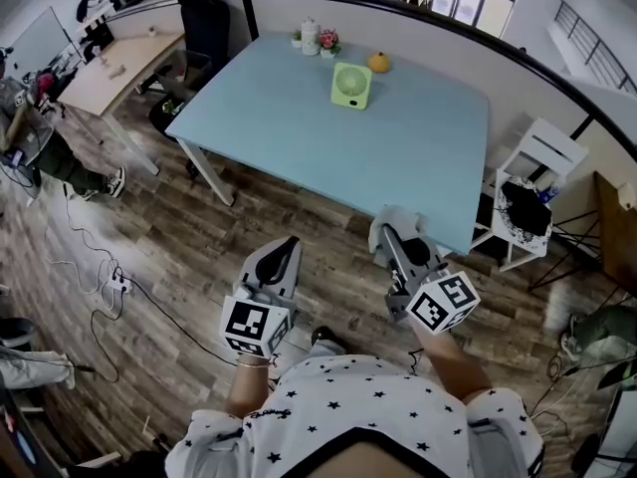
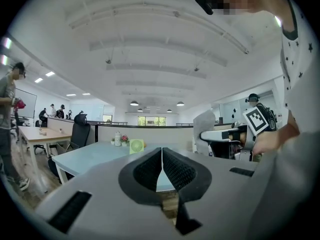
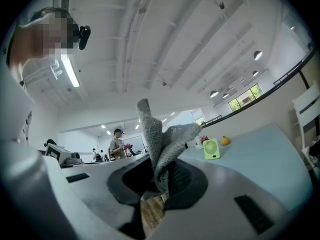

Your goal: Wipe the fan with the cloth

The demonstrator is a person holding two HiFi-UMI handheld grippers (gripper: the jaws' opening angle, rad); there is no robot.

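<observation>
A small green fan point(image 1: 350, 85) stands upright toward the far side of the light blue table point(image 1: 418, 157); it also shows in the left gripper view as the fan point(image 2: 136, 145) and in the right gripper view as the fan point(image 3: 211, 148). My right gripper point(image 1: 394, 227) hangs over the floor just short of the table's near edge, shut on a grey knitted cloth point(image 3: 161, 146) that sticks up from its jaws. My left gripper point(image 1: 286, 251) is beside it over the wooden floor; in its own view, the left gripper point(image 2: 161, 159) has its jaws shut with nothing between them.
Behind the fan sit an orange point(image 1: 378, 63), a white jar point(image 1: 310, 36) and a small flower pot point(image 1: 328, 42). A white chair point(image 1: 532, 162) stands at the table's right, a black office chair point(image 1: 204, 23) and a wooden desk point(image 1: 114, 68) at its left. Cables point(image 1: 100, 267) lie on the floor.
</observation>
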